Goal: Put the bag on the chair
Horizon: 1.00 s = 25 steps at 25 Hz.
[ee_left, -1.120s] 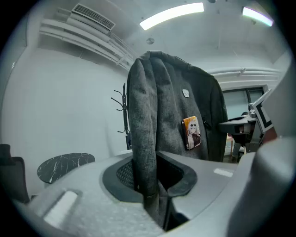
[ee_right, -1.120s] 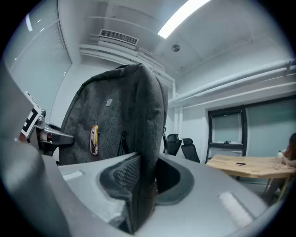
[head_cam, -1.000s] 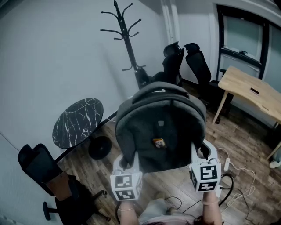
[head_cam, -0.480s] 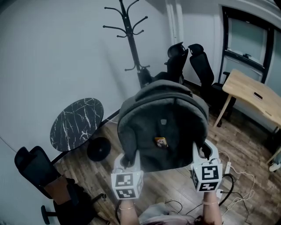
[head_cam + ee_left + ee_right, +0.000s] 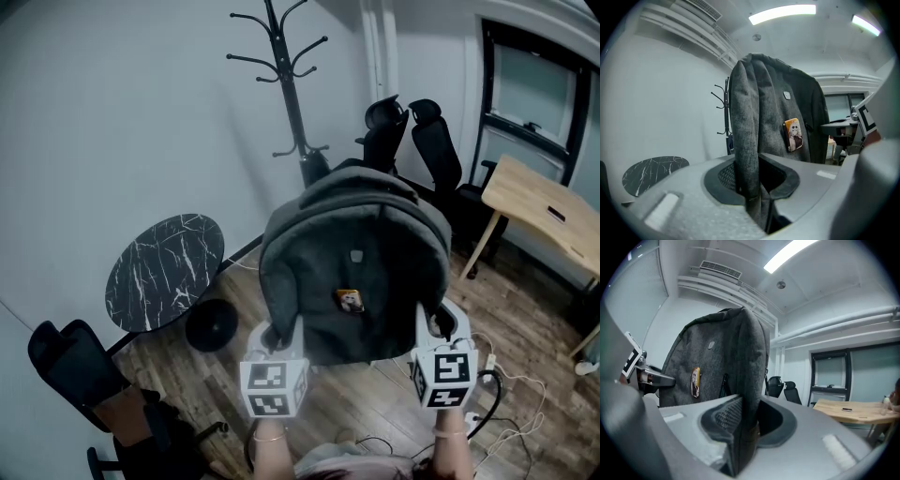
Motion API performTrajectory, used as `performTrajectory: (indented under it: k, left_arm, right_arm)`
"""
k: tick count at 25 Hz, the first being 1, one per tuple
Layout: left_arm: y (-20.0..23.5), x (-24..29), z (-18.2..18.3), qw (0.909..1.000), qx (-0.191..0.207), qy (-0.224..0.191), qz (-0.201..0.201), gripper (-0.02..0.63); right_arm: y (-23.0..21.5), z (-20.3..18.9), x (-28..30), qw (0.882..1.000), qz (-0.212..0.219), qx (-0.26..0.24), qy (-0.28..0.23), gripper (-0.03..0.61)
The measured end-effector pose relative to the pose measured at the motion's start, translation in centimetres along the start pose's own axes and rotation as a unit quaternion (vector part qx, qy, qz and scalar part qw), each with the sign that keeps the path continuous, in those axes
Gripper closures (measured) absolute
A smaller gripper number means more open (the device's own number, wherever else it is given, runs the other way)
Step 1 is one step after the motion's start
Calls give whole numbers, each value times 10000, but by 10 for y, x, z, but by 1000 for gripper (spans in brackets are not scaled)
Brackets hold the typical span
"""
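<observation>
A dark grey backpack [image 5: 352, 262] with a small picture badge [image 5: 351, 300] hangs in the air in front of me, held up by both grippers. My left gripper [image 5: 277, 339] is shut on its left side edge; the fabric fold [image 5: 747, 154] is pinched between the jaws. My right gripper [image 5: 433, 323] is shut on the right side edge [image 5: 749, 394]. Two black office chairs [image 5: 412, 141] stand at the back by the wall, behind the bag. Another black chair [image 5: 89, 375] is at the lower left.
A black coat stand [image 5: 295, 94] rises by the wall behind the bag. A round black marble table [image 5: 164, 272] stands left. A wooden desk [image 5: 548, 211] is at the right, and cables [image 5: 511, 384] lie on the wooden floor.
The bag and both grippers have shifted slightly right and forward in the head view. Both grips are unchanged.
</observation>
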State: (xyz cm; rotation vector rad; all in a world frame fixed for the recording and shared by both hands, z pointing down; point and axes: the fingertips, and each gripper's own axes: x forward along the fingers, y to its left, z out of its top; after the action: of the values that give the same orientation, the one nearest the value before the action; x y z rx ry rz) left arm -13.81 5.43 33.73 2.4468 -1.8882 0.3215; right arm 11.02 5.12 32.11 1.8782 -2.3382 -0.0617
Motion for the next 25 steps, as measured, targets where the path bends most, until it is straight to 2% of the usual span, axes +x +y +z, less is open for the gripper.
performTrajectory:
  k: [10,25]
  left_arm:
    - [29,14,7,9997,-45,-85,-217,532]
    - [35,45,0,9996,-34,-4,-264,532]
  right_arm:
    - [19,14,19,9997,-244,-18,-34,497]
    - [14,4,50,9996,-286,-31,8,497]
